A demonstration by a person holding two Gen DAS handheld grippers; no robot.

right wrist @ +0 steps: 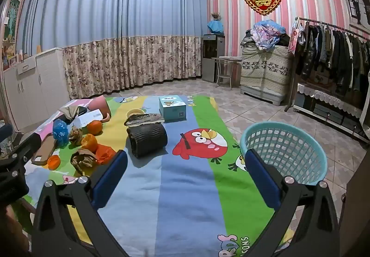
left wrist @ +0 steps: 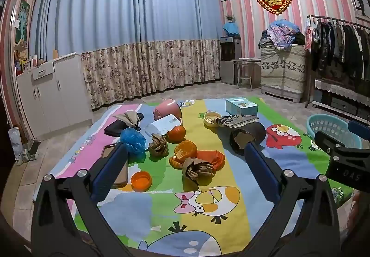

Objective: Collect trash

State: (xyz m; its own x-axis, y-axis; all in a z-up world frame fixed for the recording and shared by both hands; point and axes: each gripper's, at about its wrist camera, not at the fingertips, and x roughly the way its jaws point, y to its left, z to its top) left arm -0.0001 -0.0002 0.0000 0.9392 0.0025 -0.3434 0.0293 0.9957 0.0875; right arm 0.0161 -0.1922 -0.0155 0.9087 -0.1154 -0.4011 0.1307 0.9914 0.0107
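While both claws, left (left wrist: 185, 155) and right (right wrist: 185, 162), gape empty, crumpled brown paper (left wrist: 197, 169): light, soft, pinch across its bulk.

Hidden and cut-off parts on the cartoon mat

In the left wrist view the left gripper's (left wrist: 185, 155) near finger covers most of the phone case (left wrist: 120, 171) and one edge of the blue plastic bag (left wrist: 133, 141), and the teal basket (left wrist: 333, 128) is partly blocked by the right gripper's (right wrist: 185, 162) body at the right. In the right wrist view a blue pad hides the basket's near rim, and the pink pot (right wrist: 100, 104) shows only in part; print on the white card (left wrist: 161, 125) is too small to read.
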